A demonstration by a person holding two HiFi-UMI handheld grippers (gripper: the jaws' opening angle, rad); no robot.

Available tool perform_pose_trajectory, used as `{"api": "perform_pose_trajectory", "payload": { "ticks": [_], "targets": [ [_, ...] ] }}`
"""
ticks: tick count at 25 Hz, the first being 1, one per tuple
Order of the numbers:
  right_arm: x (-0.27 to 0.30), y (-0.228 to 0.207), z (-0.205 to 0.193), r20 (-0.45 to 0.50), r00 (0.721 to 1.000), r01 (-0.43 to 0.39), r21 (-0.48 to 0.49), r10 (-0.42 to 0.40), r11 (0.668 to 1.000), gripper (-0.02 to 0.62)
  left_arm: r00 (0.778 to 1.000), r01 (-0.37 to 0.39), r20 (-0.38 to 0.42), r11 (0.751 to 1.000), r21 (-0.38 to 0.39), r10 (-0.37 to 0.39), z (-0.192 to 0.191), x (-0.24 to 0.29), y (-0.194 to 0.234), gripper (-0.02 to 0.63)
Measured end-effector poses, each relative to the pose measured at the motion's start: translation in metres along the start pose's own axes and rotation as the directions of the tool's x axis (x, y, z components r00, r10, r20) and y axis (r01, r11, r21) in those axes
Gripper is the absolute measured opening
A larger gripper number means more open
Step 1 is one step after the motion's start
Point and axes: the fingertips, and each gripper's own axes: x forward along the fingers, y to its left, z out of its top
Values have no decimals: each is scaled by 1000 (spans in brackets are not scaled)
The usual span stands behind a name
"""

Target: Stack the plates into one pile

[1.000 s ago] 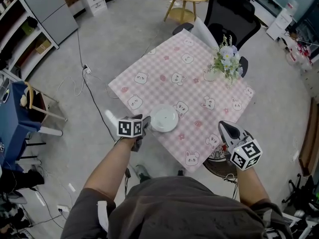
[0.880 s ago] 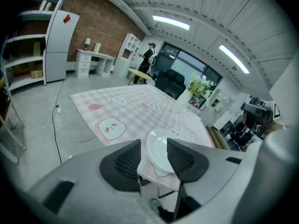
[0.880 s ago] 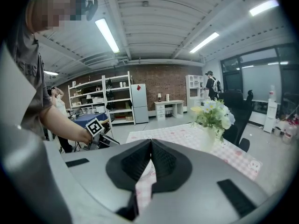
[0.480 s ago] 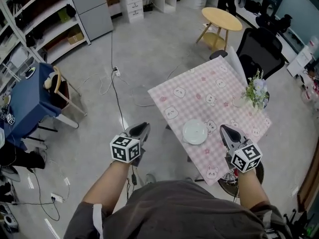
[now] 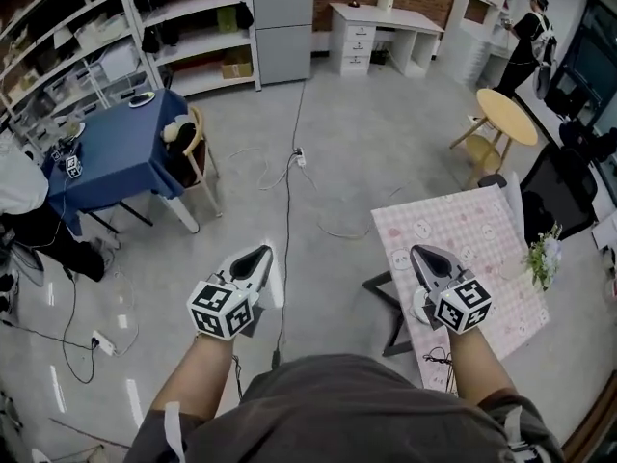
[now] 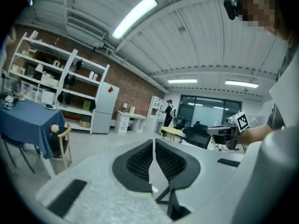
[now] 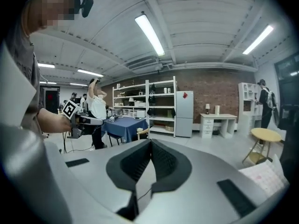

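Both grippers are up and pointing out across the room. The left gripper (image 5: 256,257) hangs over bare grey floor, and its jaws have just been closing: in the left gripper view the ribbed pads meet with nothing between them. The right gripper (image 5: 424,257) has its jaws together too, also empty.

Round about: a black cable (image 5: 287,210) snakes over the floor just ahead of the left gripper. Further out on that side is a blue-clothed table (image 5: 116,157) with a wooden chair (image 5: 196,148) tucked against it, and shelving (image 5: 183,13) lines the far wall. A white desk (image 5: 384,29) stands at the back, with a person (image 5: 530,22) standing off to its right. A round wooden table (image 5: 508,116) and a black office chair (image 5: 559,186) sit beyond the work table.

That work table (image 5: 482,244), under a pink checked cloth, lies at the right, with flowers (image 5: 543,257) near its far edge. The right gripper hangs right over its near corner and blocks most of the view there. Of the plates (image 5: 415,307) only a white rim peeks out on the cloth, just beside the right gripper's marker cube; how many lie there I can't tell. The left gripper is well apart from them, off the table's left edge.
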Motion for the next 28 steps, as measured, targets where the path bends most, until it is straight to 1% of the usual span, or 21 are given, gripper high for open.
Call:
{"api": "perform_pose_trajectory", "payload": {
  "ticks": [3,8,10,13,16,19,21,25,28],
  "targets": [
    [44,29,12,-1,996,-91,-32,91,995,-6,997,-69,31,998,11,69,6,-34,27,18],
    [100,73,10,-16,974,-229,-67,228,971,-6,984,-170,55,985,-3,170,-7,-76,56,15],
    [114,81,6,-23,958,-286,-76,285,955,-6,975,-216,59,976,-9,216,-13,-85,56,15],
    [123,81,-2,-36,933,-361,-76,359,930,-6,959,-278,60,960,-14,279,-20,-86,45,15],
    [125,74,-10,-57,909,-415,-74,412,907,-6,940,-334,63,941,-48,337,-28,-82,29,15],
    [123,65,-14,-65,895,-444,-68,441,893,-6,927,-370,53,928,-43,372,-32,-73,16,15],
    [121,59,-15,-65,894,-448,-63,444,892,-6,926,-374,45,927,-33,375,-32,-68,10,15],
    [113,55,-4,-45,905,-425,-57,423,903,-7,936,-350,40,936,-23,351,-28,-58,2,15],
    [105,47,-9,-40,913,-407,-47,406,912,-8,947,-318,41,948,4,318,-20,-50,-2,15]
  ]
}}
